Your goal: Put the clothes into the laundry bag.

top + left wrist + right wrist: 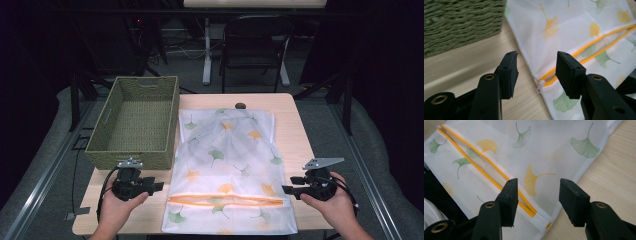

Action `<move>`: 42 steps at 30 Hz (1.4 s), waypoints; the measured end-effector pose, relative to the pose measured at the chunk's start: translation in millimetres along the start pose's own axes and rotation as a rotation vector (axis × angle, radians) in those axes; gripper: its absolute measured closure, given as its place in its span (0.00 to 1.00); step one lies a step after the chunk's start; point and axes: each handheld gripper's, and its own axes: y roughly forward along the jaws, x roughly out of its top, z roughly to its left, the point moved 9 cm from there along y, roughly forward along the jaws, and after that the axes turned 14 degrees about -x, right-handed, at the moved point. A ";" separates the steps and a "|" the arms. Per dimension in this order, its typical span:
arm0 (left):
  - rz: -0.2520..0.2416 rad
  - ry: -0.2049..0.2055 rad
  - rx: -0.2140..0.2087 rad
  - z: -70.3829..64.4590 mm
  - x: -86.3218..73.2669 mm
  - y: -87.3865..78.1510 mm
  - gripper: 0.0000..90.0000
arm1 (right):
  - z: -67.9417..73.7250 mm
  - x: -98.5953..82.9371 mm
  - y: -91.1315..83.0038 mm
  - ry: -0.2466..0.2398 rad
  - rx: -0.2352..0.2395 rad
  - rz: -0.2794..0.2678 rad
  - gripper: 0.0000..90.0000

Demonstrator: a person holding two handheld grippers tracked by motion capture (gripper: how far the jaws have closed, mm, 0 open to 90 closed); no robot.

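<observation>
A white mesh laundry bag (227, 165) printed with ginkgo leaves lies flat on the wooden table (290, 125). An orange zipper (225, 201) runs across its near end. My left gripper (159, 187) is open just left of the bag, near the zipper's end with its white pull (539, 86). My right gripper (285, 190) is open at the bag's right edge, over the zipper's other end (534, 213). Both hold nothing. In the left gripper view the bag (574, 30) lies ahead between the jaws, and the right gripper view looks over the bag (544, 147).
A green woven basket (135, 156) stands at the table's left, just beyond my left gripper, and its wall (461, 22) fills the upper left of the left gripper view. A small dark object (240, 105) sits at the table's far edge. A chair (256, 45) stands beyond.
</observation>
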 end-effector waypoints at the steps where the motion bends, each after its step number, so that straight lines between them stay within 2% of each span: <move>1: -0.003 -0.001 0.005 2.3 -0.7 -1.5 0.58 | 1.3 0.1 0.5 0.009 -0.002 -0.013 0.56; 3: -0.008 -0.005 0.008 4.5 -1.6 -2.4 0.58 | 2.8 -0.8 0.3 0.011 0.006 -0.012 0.56; 5: -0.034 -0.019 0.024 11.6 -4.0 -4.4 0.58 | 7.3 -0.4 2.7 0.027 0.008 -0.052 0.56; 7: -0.037 -0.024 0.028 13.9 -5.2 -4.6 0.58 | 8.5 -0.6 3.8 0.028 0.009 -0.062 0.57; 8: -0.050 -0.029 0.045 19.1 -7.2 -5.3 0.58 | 10.4 -0.4 7.5 0.038 -0.007 -0.091 0.57; 9: -0.054 -0.033 0.048 21.5 -8.1 -5.5 0.58 | 12.0 -1.6 9.4 0.036 -0.008 -0.092 0.57; 12: -0.077 -0.044 0.069 29.7 -10.2 -6.5 0.57 | 18.1 -3.9 15.3 0.021 -0.008 -0.105 0.57; 16: -0.112 -0.057 0.096 40.3 -12.0 -6.2 0.57 | 26.2 -3.2 21.9 -0.010 -0.037 -0.133 0.57; 21: -0.126 -0.074 0.111 50.3 -16.6 -1.9 0.56 | 34.0 -2.8 26.6 -0.054 -0.057 -0.149 0.58; 28: -0.127 -0.051 0.146 57.2 -19.7 -0.2 0.55 | 36.6 -5.5 32.4 -0.053 -0.062 -0.162 0.59; 31: -0.134 -0.045 0.149 58.5 -20.3 0.9 0.55 | 36.3 -8.1 33.1 -0.049 -0.066 -0.165 0.59; 39: -0.109 -0.023 0.146 57.6 -24.7 8.2 0.54 | 39.1 -15.5 37.4 -0.052 -0.059 -0.181 0.58; 42: -0.107 -0.001 0.154 56.5 -25.9 10.7 0.54 | 38.5 -18.1 40.1 -0.026 -0.051 -0.198 0.57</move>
